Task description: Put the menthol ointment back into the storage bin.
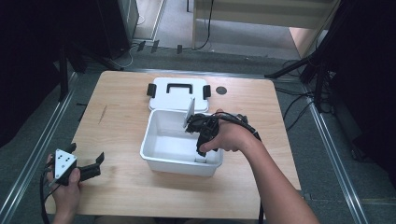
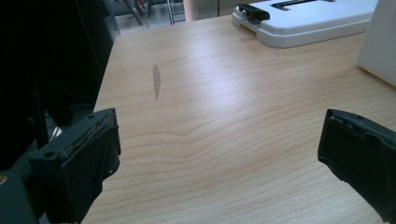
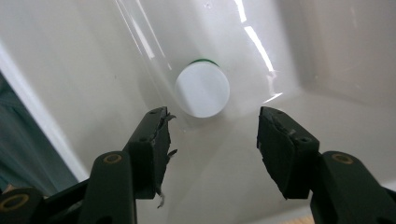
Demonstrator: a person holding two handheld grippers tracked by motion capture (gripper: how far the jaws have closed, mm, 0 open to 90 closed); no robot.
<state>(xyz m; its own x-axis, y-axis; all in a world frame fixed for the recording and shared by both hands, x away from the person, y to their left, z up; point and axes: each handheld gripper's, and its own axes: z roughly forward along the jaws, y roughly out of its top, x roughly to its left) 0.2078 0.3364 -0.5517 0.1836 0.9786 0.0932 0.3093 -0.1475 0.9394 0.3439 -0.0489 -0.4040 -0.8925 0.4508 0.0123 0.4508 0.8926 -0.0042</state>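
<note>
A white plastic bin (image 1: 150, 132) stands open in the middle of the wooden table (image 1: 116, 116). In its front right corner stands a small white bottle (image 1: 201, 158); the right gripper view looks down on its round white cap (image 3: 202, 90), which has a green rim beneath. My right gripper (image 1: 201, 145) points down into the bin just above the bottle, and its jaws (image 3: 215, 120) are open on either side of the cap without touching it. My left gripper (image 1: 97, 164) rests open near the table's front left corner, with bare wood between its jaws (image 2: 219, 128).
The bin's white lid (image 1: 178, 93) with black handle and latches lies flat behind the bin, also visible far off in the left gripper view (image 2: 303, 21). A small black disc (image 1: 221, 90) sits right of the lid. Cables and stands surround the table.
</note>
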